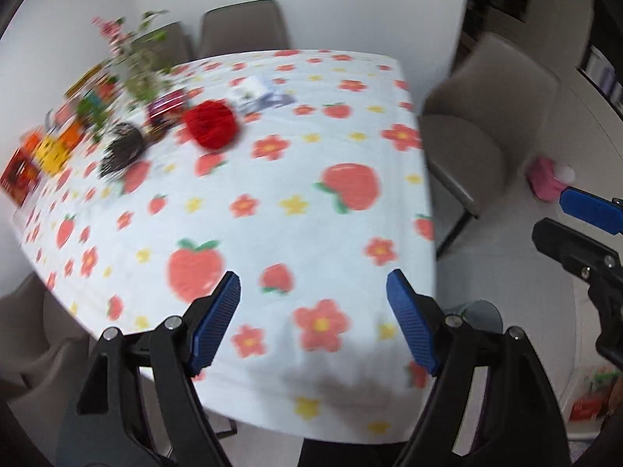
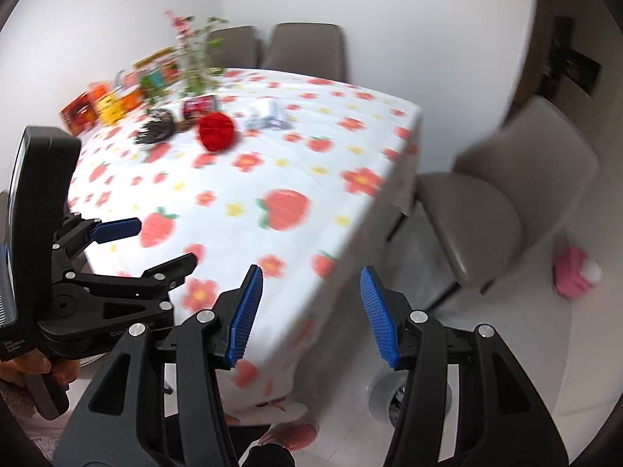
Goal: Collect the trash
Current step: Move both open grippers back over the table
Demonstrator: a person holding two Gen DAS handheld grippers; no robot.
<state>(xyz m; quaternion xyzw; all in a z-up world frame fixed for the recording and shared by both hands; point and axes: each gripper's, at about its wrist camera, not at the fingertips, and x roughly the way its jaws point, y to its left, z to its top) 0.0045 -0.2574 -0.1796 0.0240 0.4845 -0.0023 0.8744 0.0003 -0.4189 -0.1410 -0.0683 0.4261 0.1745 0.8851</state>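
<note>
Left gripper (image 1: pixel 313 313) spread wide, blue pads (image 1: pixel 216 321) apart, nothing between them, hovering over near edge of table (image 1: pixel 272 179) with fruit-and-flower cloth. Right gripper (image 2: pixel 311 313) also spread wide, empty, held off table's near corner above floor. Both touched nothing. Trash sat well ahead at far side: red crumpled ball (image 1: pixel 211 123), white crumpled wrapper (image 1: pixel 259 95) just beyond it, dark spiky item (image 1: pixel 121 148) to its left. Views motion-blurred; finer details not readable. Grey bin (image 2: pixel 389 393) on floor below right gripper.
</note>
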